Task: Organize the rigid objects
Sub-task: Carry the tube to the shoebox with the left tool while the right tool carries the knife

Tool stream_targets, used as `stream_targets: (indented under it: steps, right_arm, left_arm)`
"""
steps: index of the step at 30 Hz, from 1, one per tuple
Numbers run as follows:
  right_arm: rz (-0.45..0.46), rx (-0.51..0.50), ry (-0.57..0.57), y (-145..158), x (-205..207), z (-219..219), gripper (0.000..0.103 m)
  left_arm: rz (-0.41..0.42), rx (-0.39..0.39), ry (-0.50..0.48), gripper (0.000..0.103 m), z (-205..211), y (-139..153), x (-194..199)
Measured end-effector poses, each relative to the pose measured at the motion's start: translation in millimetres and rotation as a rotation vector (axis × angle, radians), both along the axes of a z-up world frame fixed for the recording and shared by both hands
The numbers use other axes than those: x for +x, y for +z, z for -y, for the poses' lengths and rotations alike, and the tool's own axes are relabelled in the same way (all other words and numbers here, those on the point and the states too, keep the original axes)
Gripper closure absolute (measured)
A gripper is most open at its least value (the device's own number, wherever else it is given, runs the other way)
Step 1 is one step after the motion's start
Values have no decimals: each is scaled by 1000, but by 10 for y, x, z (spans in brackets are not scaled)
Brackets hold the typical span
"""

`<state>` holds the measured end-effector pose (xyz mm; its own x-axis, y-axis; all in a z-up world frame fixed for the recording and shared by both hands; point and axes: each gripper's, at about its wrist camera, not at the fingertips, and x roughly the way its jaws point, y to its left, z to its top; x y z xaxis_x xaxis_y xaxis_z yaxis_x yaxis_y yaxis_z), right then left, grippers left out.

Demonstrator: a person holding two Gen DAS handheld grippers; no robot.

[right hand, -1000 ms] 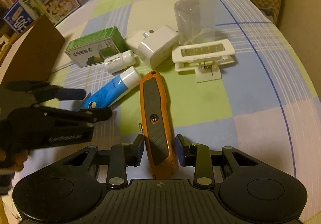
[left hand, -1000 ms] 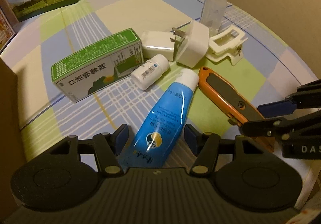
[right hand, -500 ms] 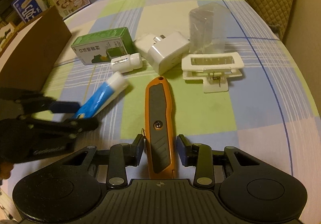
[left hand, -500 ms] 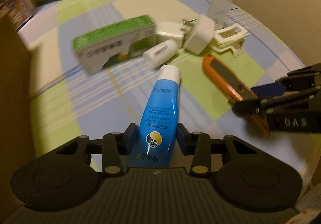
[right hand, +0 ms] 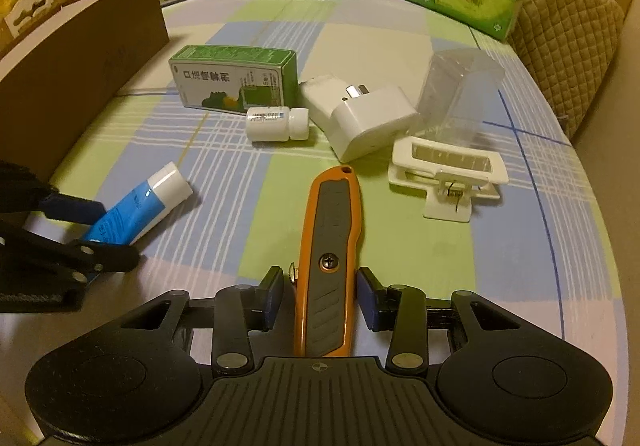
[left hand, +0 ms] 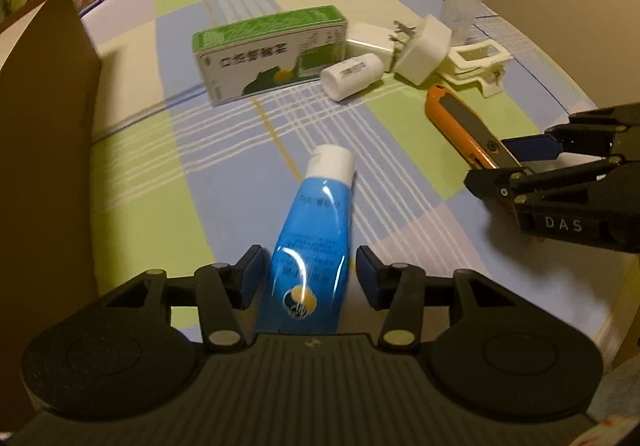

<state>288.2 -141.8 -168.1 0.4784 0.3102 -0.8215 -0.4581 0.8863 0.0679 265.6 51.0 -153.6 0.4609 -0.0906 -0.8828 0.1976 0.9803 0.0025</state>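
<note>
Left claw (left hand: 310, 272) opening, released, straddling blue tube (left hand: 310, 242); right claw (right hand: 320, 298) opening, released around orange utility knife (right hand: 330, 258).

You've got a plaid cloth (right hand: 400, 246) in pale green, lilac-blue, cream and pink. Tube (left hand: 312, 246): bright blue, white cap. Utility knife (right hand: 330, 262): orange, grey grip. Box (right hand: 236, 78): green and white. Bottle (right hand: 276, 124), chargers (right hand: 368, 122), clip (right hand: 448, 170): white. Gripper pads (right hand: 366, 300): blue on black.
</note>
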Motion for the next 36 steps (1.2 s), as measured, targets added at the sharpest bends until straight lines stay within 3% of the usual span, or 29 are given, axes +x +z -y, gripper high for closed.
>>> stream_targets:
  steps: [4, 6, 15, 22, 27, 36]
  right_arm:
    - [8, 11, 8, -8, -8, 21, 66]
    - [8, 24, -2, -7, -3, 36, 66]
    - [37, -4, 31, -6, -6, -3, 70]
    - [14, 0, 76, 4, 41, 35, 71]
    - [-37, 45, 102, 42, 87, 106, 71]
    - [-27, 112, 196, 276, 62, 38, 72]
  left_arm:
    - [15, 0, 0, 51, 2, -20, 25]
    - [30, -4, 3, 66, 5, -17, 15]
    - [45, 12, 100, 68, 98, -12, -100]
    - [29, -26, 174, 68, 118, 22, -198]
    - [34, -32, 234, 68, 118, 74, -276]
    - [94, -49, 327, 68, 73, 379, -400]
